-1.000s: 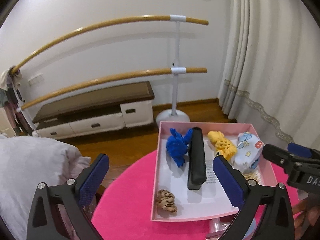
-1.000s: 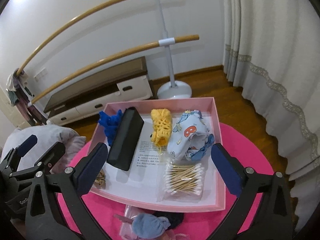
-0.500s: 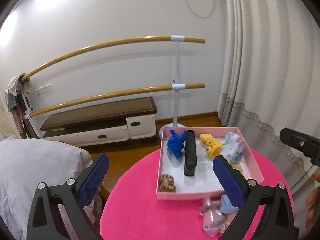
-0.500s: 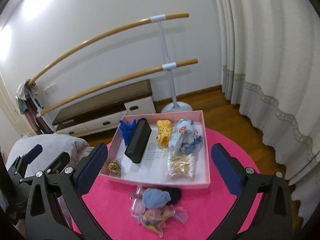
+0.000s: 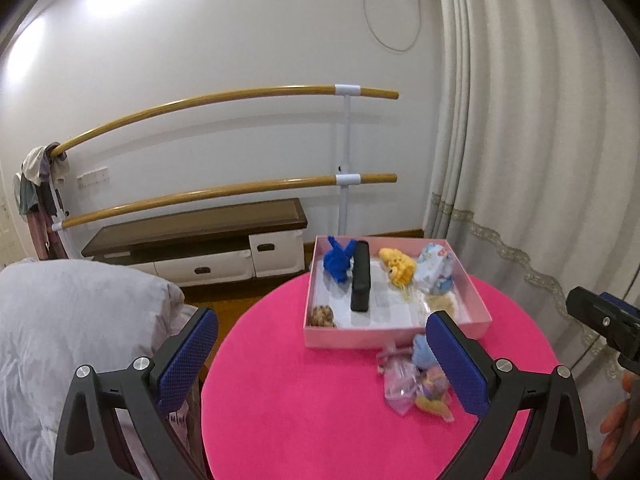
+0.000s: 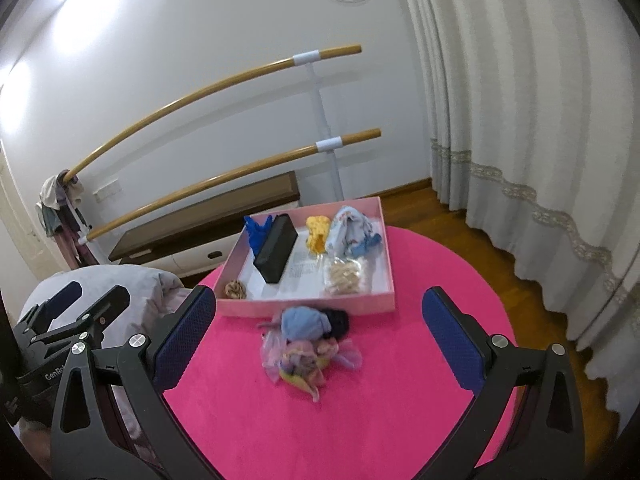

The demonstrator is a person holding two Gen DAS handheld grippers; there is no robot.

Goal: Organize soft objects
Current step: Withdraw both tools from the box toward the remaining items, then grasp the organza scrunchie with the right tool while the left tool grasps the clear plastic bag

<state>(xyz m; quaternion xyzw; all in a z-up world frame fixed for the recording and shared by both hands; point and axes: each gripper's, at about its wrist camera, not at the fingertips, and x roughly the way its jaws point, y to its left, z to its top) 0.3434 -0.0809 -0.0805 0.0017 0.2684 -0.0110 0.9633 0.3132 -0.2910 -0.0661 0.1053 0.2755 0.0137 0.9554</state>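
Hovering above the pink tabletop (image 6: pixel 400 380), the left tongs (image 5: pixel 322 354) and right tongs (image 6: pixel 320 340) both stand wide apart and hold nothing. A heap of soft objects (image 6: pixel 310 346) lies just before the pink box (image 6: pixel 308 305), near its front wall.

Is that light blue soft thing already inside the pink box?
No, the light blue soft thing lies on the pink table in front of the pink box, on a small heap outside its near wall.
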